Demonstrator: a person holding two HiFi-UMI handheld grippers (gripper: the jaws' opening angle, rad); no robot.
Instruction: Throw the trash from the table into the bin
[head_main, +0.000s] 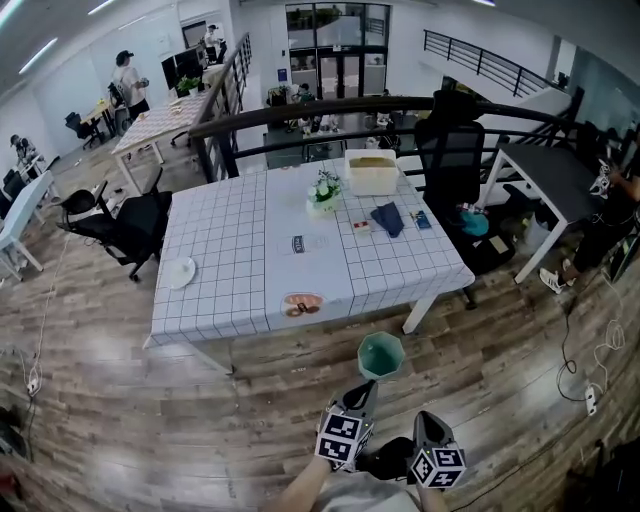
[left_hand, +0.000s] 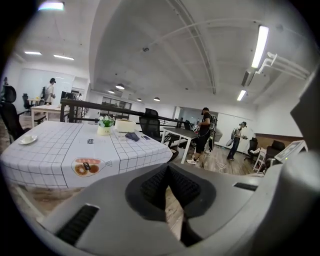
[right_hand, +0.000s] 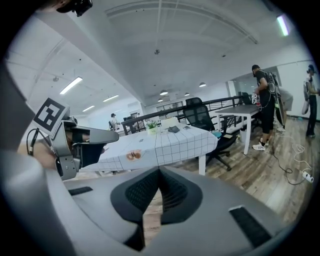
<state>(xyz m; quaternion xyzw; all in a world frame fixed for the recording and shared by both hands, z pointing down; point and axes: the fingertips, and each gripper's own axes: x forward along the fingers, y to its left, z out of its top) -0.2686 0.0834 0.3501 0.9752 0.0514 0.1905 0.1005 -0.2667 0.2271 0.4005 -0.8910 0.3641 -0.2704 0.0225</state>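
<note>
Our left gripper (head_main: 368, 390) and right gripper (head_main: 424, 418) both have jaws pressed together, empty. At twelve o'clock stands the green plastic bin (head_main: 381, 355), contents unclear.

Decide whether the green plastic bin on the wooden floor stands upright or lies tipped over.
Upright. The green plastic bin rests on its base, its open mouth facing up toward the head view.

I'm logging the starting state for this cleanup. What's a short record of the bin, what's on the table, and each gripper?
Bin: green bin, on the floor just off the table's near edge
On table: snack packet at the near edge, white dish, dark cloth, white box, flower pot
Left gripper: shut, empty, short of the table
Right gripper: shut, empty, short of the table
</note>
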